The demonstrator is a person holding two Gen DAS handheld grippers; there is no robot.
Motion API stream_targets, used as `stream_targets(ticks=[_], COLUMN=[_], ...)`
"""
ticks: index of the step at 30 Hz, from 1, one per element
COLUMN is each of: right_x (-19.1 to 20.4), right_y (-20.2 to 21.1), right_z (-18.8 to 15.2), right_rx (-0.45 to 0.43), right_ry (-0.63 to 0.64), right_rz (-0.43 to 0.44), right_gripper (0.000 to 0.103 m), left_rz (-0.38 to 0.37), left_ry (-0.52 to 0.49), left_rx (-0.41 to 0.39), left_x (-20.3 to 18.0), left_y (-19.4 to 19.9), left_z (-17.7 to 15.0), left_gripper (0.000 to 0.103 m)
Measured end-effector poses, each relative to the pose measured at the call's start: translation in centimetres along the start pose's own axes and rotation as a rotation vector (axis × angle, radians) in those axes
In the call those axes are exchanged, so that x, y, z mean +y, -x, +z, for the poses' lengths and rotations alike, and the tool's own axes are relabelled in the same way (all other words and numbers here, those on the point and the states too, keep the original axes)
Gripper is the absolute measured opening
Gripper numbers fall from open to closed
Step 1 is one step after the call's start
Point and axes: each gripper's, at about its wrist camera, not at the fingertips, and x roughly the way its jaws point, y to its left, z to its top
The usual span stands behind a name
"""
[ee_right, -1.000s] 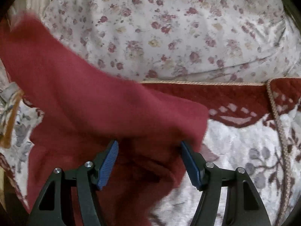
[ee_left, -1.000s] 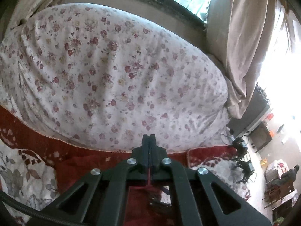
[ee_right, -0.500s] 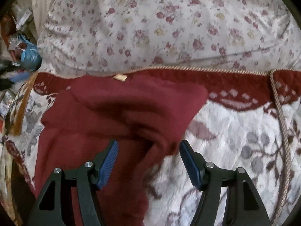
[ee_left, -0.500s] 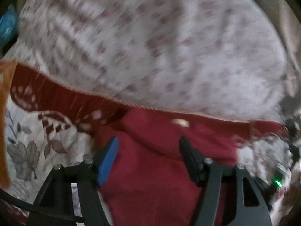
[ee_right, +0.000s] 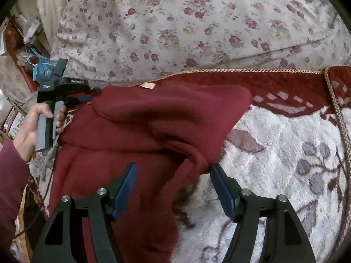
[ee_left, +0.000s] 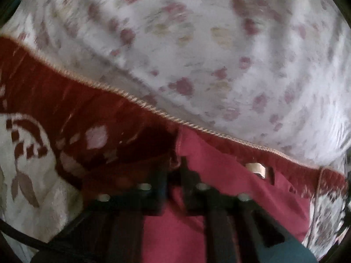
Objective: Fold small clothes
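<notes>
A dark red garment (ee_right: 140, 127) lies rumpled on the bed blanket, a tan label (ee_right: 147, 85) at its far edge. My right gripper (ee_right: 173, 186) is open and empty, its blue pads either side of a folded red edge. My left gripper (ee_left: 175, 171) is blurred; its jaws stand nearly shut at the garment's (ee_left: 219, 197) top left edge near the label (ee_left: 256, 169). I cannot tell whether cloth is between them. In the right wrist view the left gripper (ee_right: 87, 94) sits at the garment's far left corner.
A red and white floral blanket (ee_right: 285, 153) with a braided cord edge (ee_right: 241, 71) covers the bed. A big flowered quilt (ee_right: 197, 22) is piled behind it. Clutter and a blue bag (ee_right: 41, 70) lie at the far left.
My left gripper let go of the cloth, opened, dropped towards the garment's top edge and has narrowed again. The garment settled flat on the blanket. My right gripper stayed open.
</notes>
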Motion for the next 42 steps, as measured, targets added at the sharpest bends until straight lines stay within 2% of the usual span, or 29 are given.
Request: stream_targets(ticks=[3, 6, 11, 16, 19, 22, 24, 25, 27, 28, 29, 31, 32, 34, 36, 38, 39, 40, 41, 42], right_x=[-0.8, -0.9, 1.8, 4.7, 6.0, 6.2, 5.0, 3.5, 1.4, 0.1, -1.4, -3.3, -4.3, -4.7, -4.9, -4.6, -4.3, -3.9, -3.3, -2.7], right_y=[-0.1, 0.5, 1.1, -0.3, -1.9, -1.3, -0.7, -0.8, -0.7, -0.3, 0.4, 1.4, 1.8, 1.4, -0.5, -2.9, -4.0, -5.0, -5.9, -6.0], right_z=[0.0, 0.0, 0.4, 1.5, 1.9, 1.3, 0.7, 0.4, 0.0, 0.0, 0.2, 0.9, 1.5, 2.7, 3.7, 4.8, 5.3, 5.5, 5.9, 6.0], right_rx=[-0.001, -0.022, -0.047, -0.071, -0.028, -0.02, -0.011, 0.027, 0.074, 0.078, 0.068, 0.035, 0.004, -0.034, -0.005, 0.033, 0.049, 0.06, 0.077, 0.077], right_ry=[-0.023, -0.027, 0.063, 0.144, 0.203, 0.243, 0.242, 0.224, 0.176, 0.127, 0.05, -0.085, -0.153, -0.195, -0.233, -0.265, -0.26, -0.244, -0.196, -0.149], right_rz=[-0.008, -0.032, -0.055, -0.147, -0.2, -0.189, -0.219, -0.25, -0.249, -0.213, -0.142, -0.03, -0.011, -0.035, -0.016, 0.056, 0.083, 0.082, 0.031, -0.013], right_gripper=[0.074, 0.074, 0.074, 0.074, 0.074, 0.074, 0.074, 0.074, 0.074, 0.074, 0.074, 0.077, 0.084, 0.091, 0.091, 0.091, 0.088, 0.064, 0.029, 0.021], left_rz=[-0.059, -0.124, -0.21, -0.25, -0.225, -0.206, -0.184, -0.171, -0.129, -0.121, -0.112, -0.107, -0.112, -0.136, -0.138, -0.145, -0.154, -0.162, -0.179, -0.194], left_ry=[-0.063, -0.064, -0.125, -0.141, -0.153, -0.124, -0.098, -0.085, -0.051, -0.038, -0.016, 0.017, 0.036, 0.067, 0.058, 0.043, 0.035, 0.032, 0.025, 0.021], left_rx=[-0.032, -0.085, -0.184, -0.217, -0.247, -0.233, -0.199, -0.175, -0.108, -0.079, -0.045, -0.031, -0.031, -0.038, -0.048, -0.055, -0.057, -0.058, -0.061, -0.064], left_x=[-2.0, -3.0, -5.3, -6.4, -6.3, -4.6, -2.5, -1.4, 0.9, 1.7, 2.9, 4.2, 4.9, 5.7, 5.6, 5.1, 4.7, 4.4, 3.9, 3.6], left_y=[3.1, 7.6, 16.3, 21.0, 22.4, 21.7, 19.7, 18.4, 14.9, 13.4, 11.6, 10.1, 9.6, 9.6, 10.1, 10.6, 10.9, 11.0, 11.3, 11.5], left_z=[-0.2, 0.0, -0.4, -0.7, -1.3, -1.8, -3.1, -3.8, -5.7, -6.6, -7.8, -8.9, -9.3, -9.3, -9.1, -9.1, -9.1, -9.0, -9.1, -9.2], left_gripper=[0.008, 0.008, 0.008, 0.008, 0.008, 0.008, 0.008, 0.008, 0.008, 0.008, 0.008, 0.008, 0.008, 0.008, 0.008, 0.008, 0.008, 0.008, 0.008, 0.008])
